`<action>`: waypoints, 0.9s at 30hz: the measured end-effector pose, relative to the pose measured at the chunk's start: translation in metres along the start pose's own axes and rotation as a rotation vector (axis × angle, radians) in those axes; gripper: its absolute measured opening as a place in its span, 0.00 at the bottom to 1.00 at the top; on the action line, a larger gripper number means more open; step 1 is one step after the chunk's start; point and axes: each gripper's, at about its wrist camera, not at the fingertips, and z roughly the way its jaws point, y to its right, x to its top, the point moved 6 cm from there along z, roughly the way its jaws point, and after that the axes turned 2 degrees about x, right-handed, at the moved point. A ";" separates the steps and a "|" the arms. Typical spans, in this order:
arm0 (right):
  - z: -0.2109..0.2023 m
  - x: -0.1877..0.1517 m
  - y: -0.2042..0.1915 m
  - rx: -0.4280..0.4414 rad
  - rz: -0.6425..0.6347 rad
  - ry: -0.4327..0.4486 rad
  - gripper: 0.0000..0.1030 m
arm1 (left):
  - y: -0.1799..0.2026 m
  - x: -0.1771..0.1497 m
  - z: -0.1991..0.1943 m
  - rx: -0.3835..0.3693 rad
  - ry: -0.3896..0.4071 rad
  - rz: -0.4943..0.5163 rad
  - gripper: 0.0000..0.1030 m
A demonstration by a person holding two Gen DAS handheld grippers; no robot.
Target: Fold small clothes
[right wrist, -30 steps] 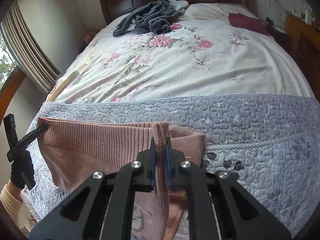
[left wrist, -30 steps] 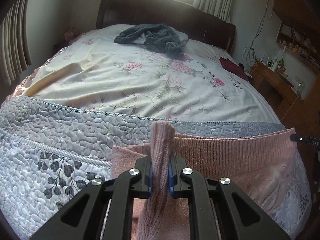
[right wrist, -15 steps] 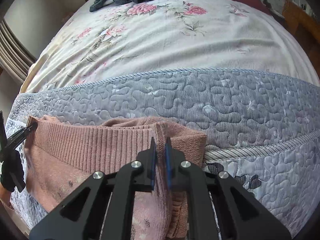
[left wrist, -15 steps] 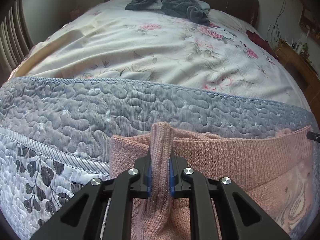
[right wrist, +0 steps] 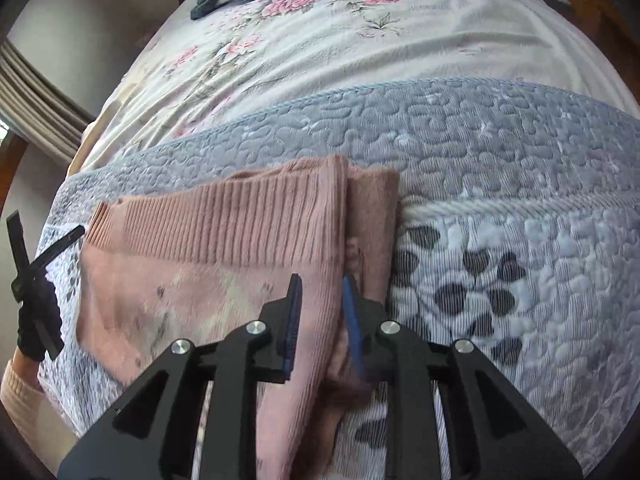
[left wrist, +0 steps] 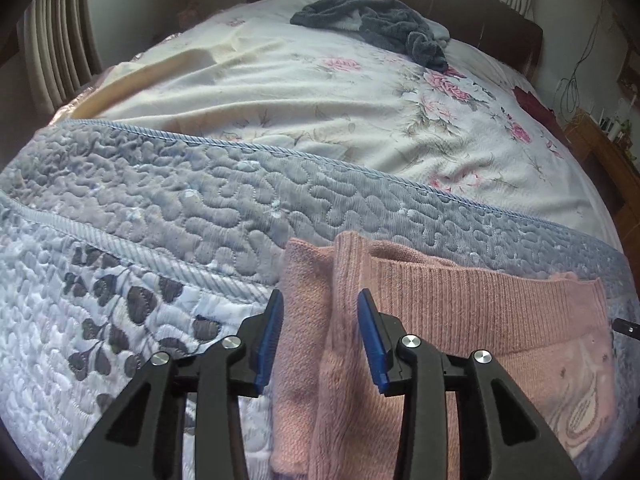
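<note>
My left gripper [left wrist: 320, 328] stands with its blue-padded jaws spread apart, gripping nothing; a fold of the pink ribbed knit garment [left wrist: 460, 312] lies loosely between them. My right gripper [right wrist: 322, 312] likewise has its jaws parted, with a narrower gap, the garment's [right wrist: 224, 240] side edge lying in that gap unclamped. The garment rests spread across the near edge of the bed, on the grey-blue quilted bedspread [left wrist: 168, 192], its ribbed hem band turned toward the headboard. The band runs between my two tools, one folded end at each. Beyond the quilt's corded border lies the cream floral blanket [left wrist: 320, 92]. A crumpled dark grey fleece garment [left wrist: 380, 24] sits at the far edge, by the dark wooden headboard [left wrist: 500, 16]. A dark red cloth [left wrist: 528, 100] lies at the far right corner.
</note>
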 end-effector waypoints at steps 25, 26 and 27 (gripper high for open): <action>-0.016 -0.134 -0.013 0.067 0.007 -0.150 0.08 | 0.031 -0.136 -0.034 -0.091 -0.150 0.111 0.44; -0.011 -0.136 -0.011 0.065 0.013 -0.156 0.08 | 0.030 -0.137 -0.034 -0.090 -0.150 0.112 0.44; -0.008 -0.138 -0.009 0.064 0.020 -0.157 0.08 | 0.030 -0.138 -0.033 -0.088 -0.150 0.115 0.44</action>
